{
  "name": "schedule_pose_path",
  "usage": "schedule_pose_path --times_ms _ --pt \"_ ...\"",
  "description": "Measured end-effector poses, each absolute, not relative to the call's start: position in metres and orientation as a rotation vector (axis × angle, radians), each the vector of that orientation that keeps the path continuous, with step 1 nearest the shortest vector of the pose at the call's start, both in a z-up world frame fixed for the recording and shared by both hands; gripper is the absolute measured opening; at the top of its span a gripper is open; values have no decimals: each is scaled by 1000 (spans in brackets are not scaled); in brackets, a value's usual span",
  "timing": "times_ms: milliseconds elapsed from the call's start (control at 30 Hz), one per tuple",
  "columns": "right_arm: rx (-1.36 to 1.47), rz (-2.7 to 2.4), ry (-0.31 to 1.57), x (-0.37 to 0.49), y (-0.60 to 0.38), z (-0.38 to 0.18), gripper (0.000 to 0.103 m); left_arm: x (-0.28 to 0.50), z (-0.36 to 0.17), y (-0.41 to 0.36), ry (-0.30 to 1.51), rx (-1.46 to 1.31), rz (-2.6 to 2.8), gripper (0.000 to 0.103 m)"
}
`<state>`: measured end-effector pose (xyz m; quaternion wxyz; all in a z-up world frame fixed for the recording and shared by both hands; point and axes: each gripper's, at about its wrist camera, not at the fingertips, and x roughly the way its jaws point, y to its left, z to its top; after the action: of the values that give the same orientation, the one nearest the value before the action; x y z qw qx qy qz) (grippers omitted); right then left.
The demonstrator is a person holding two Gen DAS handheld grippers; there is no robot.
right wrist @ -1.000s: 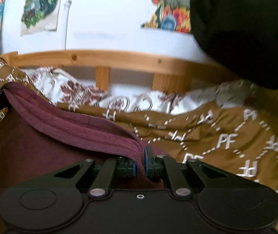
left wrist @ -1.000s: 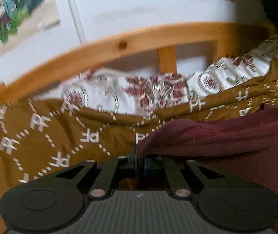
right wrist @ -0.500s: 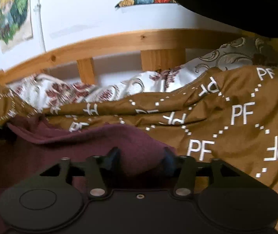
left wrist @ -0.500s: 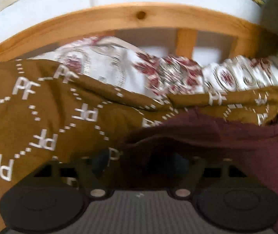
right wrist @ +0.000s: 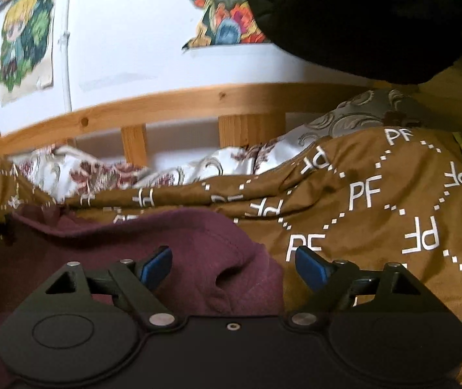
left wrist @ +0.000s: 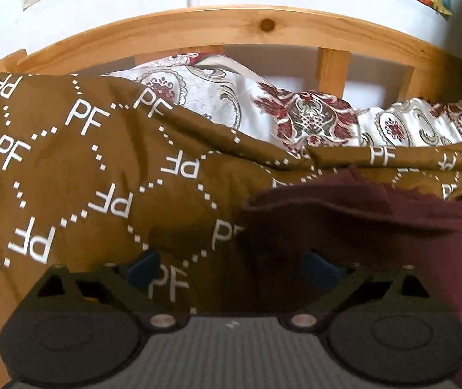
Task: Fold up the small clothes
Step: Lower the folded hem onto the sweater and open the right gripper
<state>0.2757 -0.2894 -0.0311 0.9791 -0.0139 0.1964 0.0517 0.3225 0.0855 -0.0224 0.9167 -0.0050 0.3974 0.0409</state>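
A maroon garment (left wrist: 377, 223) lies on a brown bedspread (left wrist: 68, 175) printed with white "PF" letters. In the left wrist view its left edge lies just ahead of my left gripper (left wrist: 231, 267), which is open, with the blue pads spread wide and partly blurred. In the right wrist view the garment (right wrist: 179, 243) lies folded over, its right corner bunched between the spread blue pads of my right gripper (right wrist: 232, 264), which is open and holds nothing.
A wooden bed rail (left wrist: 231, 29) with slats runs along the back before a white wall with pictures. A white and red patterned pillow (left wrist: 296, 113) lies behind the bedspread. A large black object (right wrist: 360, 16) hangs at the upper right.
Both grippers were shut on the garment's edge and held it up. They have lowered it onto the bed and opened, and the edge now lies loose.
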Motion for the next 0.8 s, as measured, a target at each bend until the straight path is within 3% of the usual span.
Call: schedule_pose_path --times_ms 67,333,600,800 --pt "-29 123 385 275 -290 -32 68 318 -23 79 832 16 92 102" --pt "10 182 406 282 -292 -38 10 318 -33 51 907 175 143 102" --pt "-26 146 385 277 -296 -27 8 319 -38 42 929 204 154 102" --pt "25 106 428 279 -302 -33 27 317 -32 51 913 117 138 102"
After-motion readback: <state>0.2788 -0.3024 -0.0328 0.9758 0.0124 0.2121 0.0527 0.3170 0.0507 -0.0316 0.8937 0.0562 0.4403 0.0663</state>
